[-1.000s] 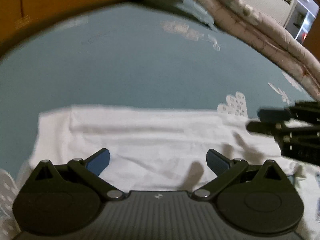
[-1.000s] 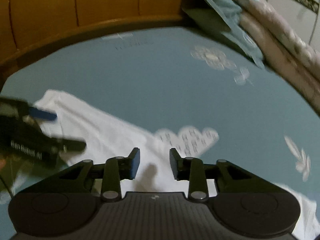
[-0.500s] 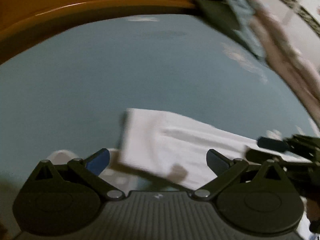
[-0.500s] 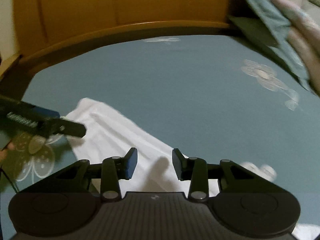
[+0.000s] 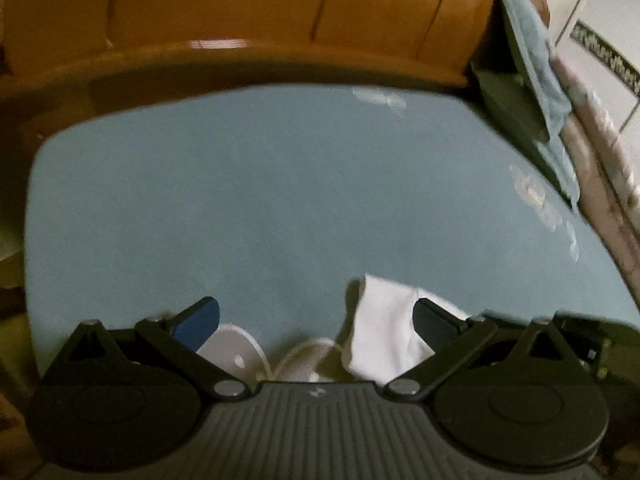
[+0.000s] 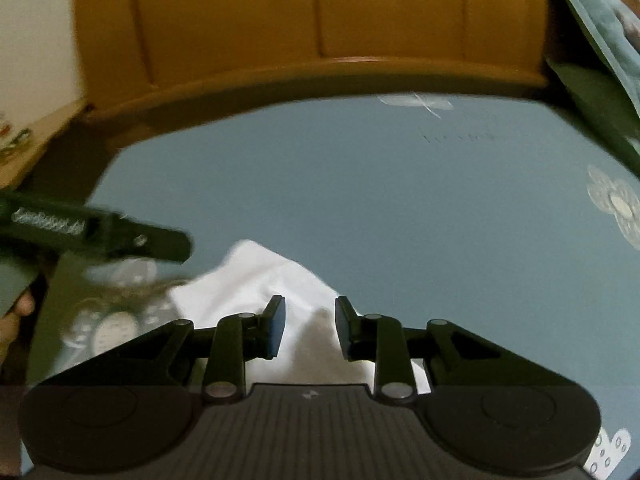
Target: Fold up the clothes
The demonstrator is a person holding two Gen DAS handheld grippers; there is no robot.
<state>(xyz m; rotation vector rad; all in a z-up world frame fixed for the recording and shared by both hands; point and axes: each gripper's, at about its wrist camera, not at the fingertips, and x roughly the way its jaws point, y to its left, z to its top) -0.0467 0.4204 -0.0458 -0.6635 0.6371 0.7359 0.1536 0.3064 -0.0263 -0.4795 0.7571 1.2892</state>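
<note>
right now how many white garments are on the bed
1: a white garment lies on the blue sheet, near the right tongs. More could be hidden below both views.

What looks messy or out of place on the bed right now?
Only the white garment: it lies in a rumpled, uneven bundle on the blue sheet, one corner poking up, edges not squared. Both the left gripper and the right gripper are open, holding nothing. Nothing looks spilled or damaged.

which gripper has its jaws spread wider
The left gripper: its jaws stand far apart, while the right gripper shows only a narrow gap, over the white garment.
</note>
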